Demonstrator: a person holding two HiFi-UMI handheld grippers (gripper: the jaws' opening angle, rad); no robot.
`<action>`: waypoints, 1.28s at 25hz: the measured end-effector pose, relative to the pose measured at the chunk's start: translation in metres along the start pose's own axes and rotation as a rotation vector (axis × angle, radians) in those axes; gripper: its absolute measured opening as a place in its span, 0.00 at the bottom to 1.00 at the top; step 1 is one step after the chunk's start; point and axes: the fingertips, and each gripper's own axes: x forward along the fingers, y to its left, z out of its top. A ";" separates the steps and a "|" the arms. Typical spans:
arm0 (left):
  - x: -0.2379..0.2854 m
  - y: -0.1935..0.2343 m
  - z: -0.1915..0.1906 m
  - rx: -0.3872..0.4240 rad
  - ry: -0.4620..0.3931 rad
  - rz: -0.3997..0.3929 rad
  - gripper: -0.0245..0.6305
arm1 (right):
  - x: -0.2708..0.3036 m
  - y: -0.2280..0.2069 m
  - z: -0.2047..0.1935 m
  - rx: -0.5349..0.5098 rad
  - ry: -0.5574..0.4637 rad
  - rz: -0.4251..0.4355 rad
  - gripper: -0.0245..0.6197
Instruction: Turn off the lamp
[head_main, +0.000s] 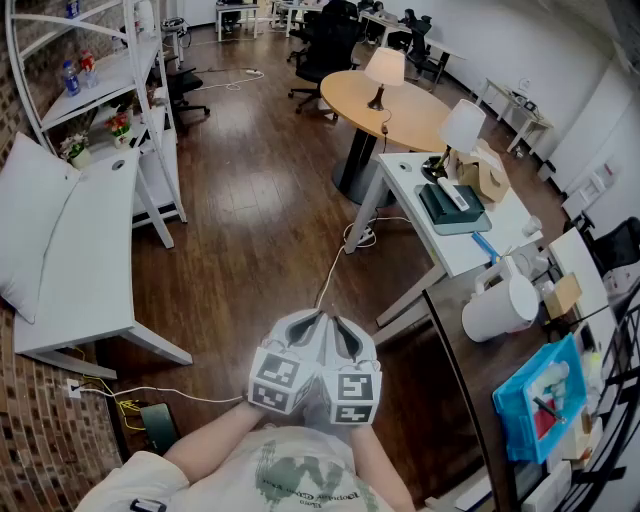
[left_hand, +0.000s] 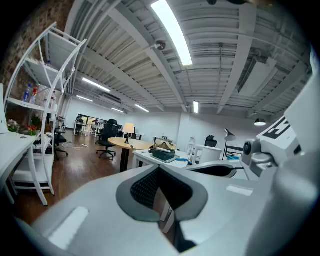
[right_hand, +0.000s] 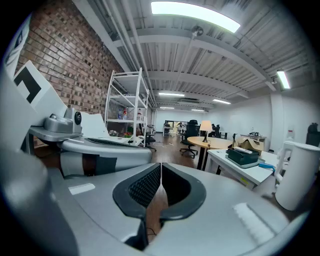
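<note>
A table lamp (head_main: 384, 70) with a glowing cream shade stands on the round wooden table (head_main: 420, 115) far ahead; it is small in the left gripper view (left_hand: 129, 128) and the right gripper view (right_hand: 205, 125). A second lamp (head_main: 462, 126) with a white shade stands on the white desk (head_main: 455, 250) to the right. My left gripper (head_main: 310, 325) (left_hand: 159, 167) and right gripper (head_main: 340, 330) (right_hand: 161, 165) are held side by side close to my chest, over the wooden floor. Both are shut and hold nothing. They are far from either lamp.
On the white desk lie a dark green box (head_main: 450, 208) and a cardboard box (head_main: 487, 175). A white jug (head_main: 500, 306) and a blue bin (head_main: 545, 398) sit on the dark bench at right. White shelving (head_main: 120, 80), a white table (head_main: 85, 260), office chairs (head_main: 325, 45) and a floor cable (head_main: 330, 275) surround the floor.
</note>
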 end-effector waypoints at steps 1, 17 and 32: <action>0.010 0.002 0.000 0.001 0.006 0.008 0.04 | 0.007 -0.008 0.000 0.001 -0.002 0.004 0.05; 0.223 0.021 0.044 -0.006 0.056 0.120 0.04 | 0.134 -0.183 0.046 0.025 -0.045 0.101 0.10; 0.313 0.028 0.071 0.008 0.043 0.178 0.04 | 0.186 -0.259 0.067 0.042 -0.081 0.143 0.11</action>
